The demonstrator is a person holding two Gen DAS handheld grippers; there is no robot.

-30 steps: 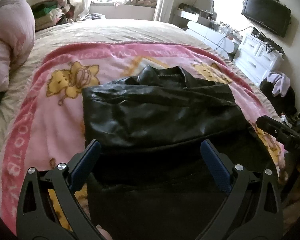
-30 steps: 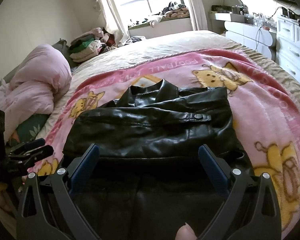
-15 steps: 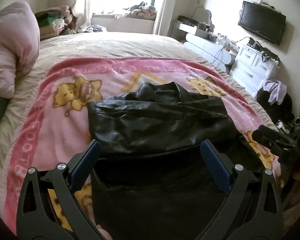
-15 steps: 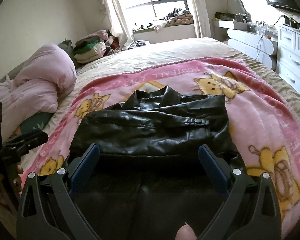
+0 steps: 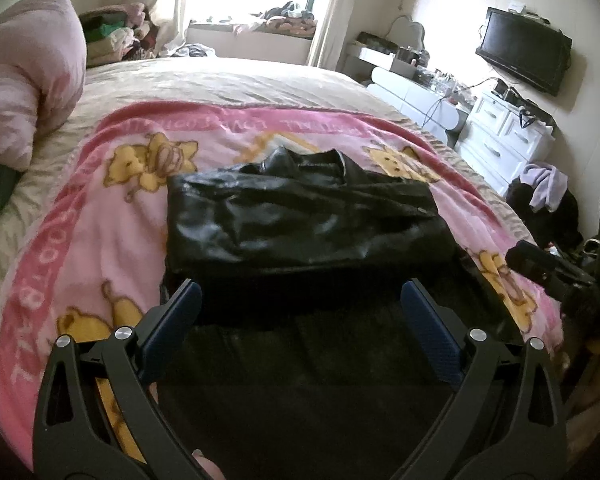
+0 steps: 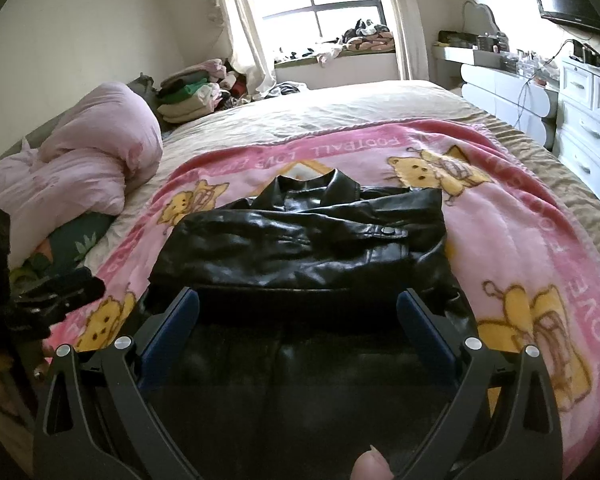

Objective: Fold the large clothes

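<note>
Two grippers, left (image 5: 300, 304) and right (image 6: 298, 310), jaws wide apart, holding nothing. Jacket (image 5: 300, 220): black leather, partly folded, centred on blanket (image 5: 92, 220). Advice: grip both near hem corners evenly, lift together, fold toward collar, keeping edges aligned.

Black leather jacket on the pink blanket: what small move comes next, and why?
Probably lower both open grippers, left and right, onto the near hem of the black leather jacket. Its upper part already lies folded across, the near half lies flat, and neither gripper holds anything.

Both hand-held grippers (image 5: 300, 304) (image 6: 298, 306) farther back from jacket (image 5: 300, 220).
</note>
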